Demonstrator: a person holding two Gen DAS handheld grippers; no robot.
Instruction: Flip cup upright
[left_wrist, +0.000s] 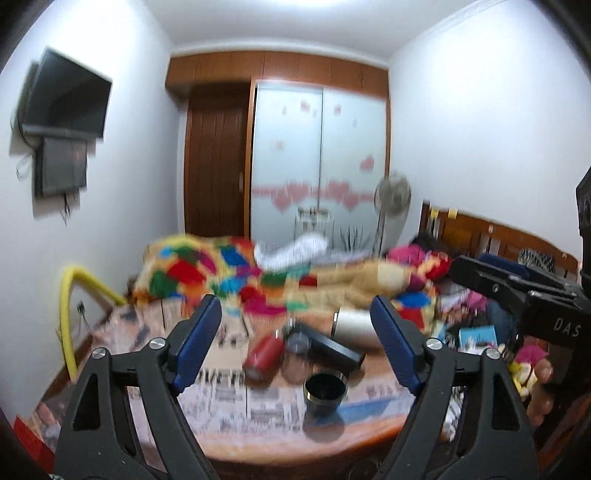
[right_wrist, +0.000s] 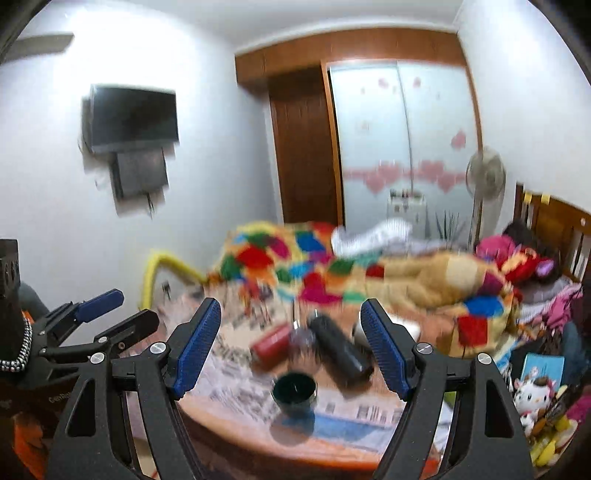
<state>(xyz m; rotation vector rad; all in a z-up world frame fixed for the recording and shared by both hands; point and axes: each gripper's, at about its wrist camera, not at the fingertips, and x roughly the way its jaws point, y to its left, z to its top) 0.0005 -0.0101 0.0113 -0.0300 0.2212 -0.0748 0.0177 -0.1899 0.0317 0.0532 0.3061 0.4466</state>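
Note:
A small dark cup (left_wrist: 325, 392) stands upright, mouth up, near the front edge of the round table (left_wrist: 280, 439); it also shows in the right wrist view (right_wrist: 294, 392). My left gripper (left_wrist: 295, 306) is open and empty, raised above and short of the cup. My right gripper (right_wrist: 291, 309) is open and empty too, held above the table. Behind the cup lie a red bottle (left_wrist: 263, 355), a black bottle (left_wrist: 327, 345) and a white bottle (left_wrist: 354, 324). Both views are blurred.
Newspaper (left_wrist: 236, 398) covers the table. A bed with a colourful blanket (left_wrist: 280, 273) lies behind it. Toys and clutter (right_wrist: 535, 391) sit at the right. A yellow tube (left_wrist: 68, 317) stands at the left. The other gripper (left_wrist: 517, 291) shows at the right edge.

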